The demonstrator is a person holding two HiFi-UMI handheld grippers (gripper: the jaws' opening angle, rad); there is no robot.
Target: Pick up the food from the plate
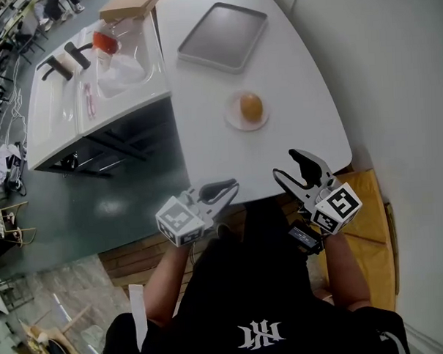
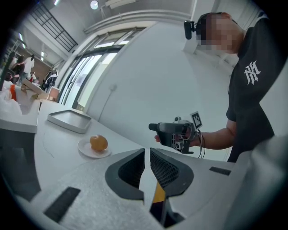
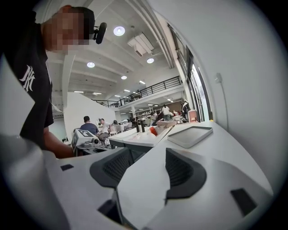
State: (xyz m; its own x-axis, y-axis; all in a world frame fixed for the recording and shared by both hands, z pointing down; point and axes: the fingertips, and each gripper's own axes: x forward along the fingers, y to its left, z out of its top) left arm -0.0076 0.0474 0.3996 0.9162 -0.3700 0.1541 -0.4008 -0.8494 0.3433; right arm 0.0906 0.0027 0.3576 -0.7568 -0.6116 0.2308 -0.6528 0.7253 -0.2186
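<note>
A round orange-brown piece of food lies on a small white plate on the white table, toward its right side. The left gripper view shows the same food and plate ahead on the left. My left gripper hovers at the table's near edge with its jaws together and nothing between them. My right gripper hangs open and empty over the near right corner, a short way from the plate.
A grey tray sits at the table's far end, beyond the plate. A second white counter on the left carries plastic bags, a red item and black-handled tools. A yellow mat lies on the floor at the right. People sit far off.
</note>
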